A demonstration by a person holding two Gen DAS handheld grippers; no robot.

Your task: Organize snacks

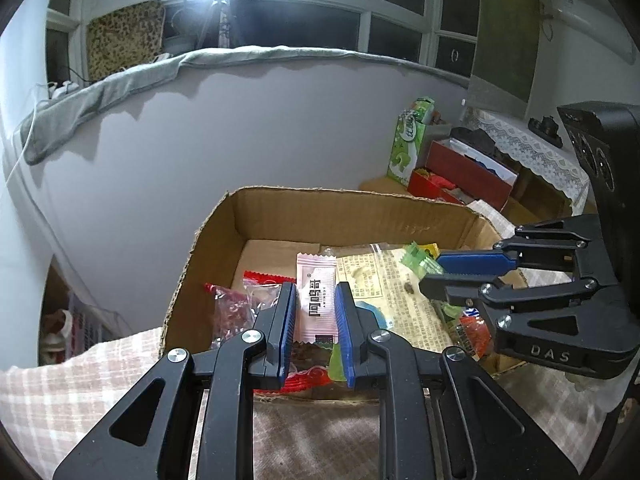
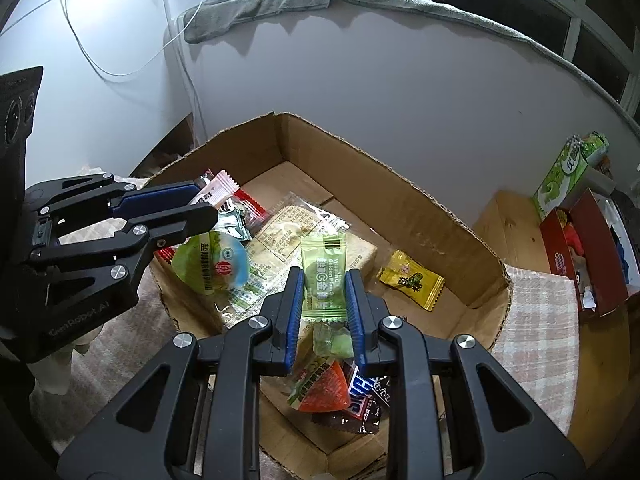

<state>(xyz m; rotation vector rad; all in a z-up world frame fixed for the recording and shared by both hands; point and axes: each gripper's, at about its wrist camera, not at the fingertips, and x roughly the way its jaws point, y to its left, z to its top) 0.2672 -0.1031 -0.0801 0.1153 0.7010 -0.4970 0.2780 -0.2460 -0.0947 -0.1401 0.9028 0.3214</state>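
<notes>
Two grippers, each holding one snack packet over the cardboard box

The left gripper [image 1: 316, 312] was closed on a pink packet [image 1: 316, 296] and the right gripper [image 2: 323, 300] was closed on a green packet [image 2: 323, 280]; both hung above the cardboard box [image 2: 420, 196], the pink one near its left wall and the green one over its middle, above the loose snacks on its floor. The risk, as I judge it, was a slip: the wrappers are thin and smooth, and each was pinched only across its width, so a quick move could let one slide out and fall among the others. The two grippers were also near each other and could collide. Both pointed steeply downward into the box, from its near edge.
</notes>
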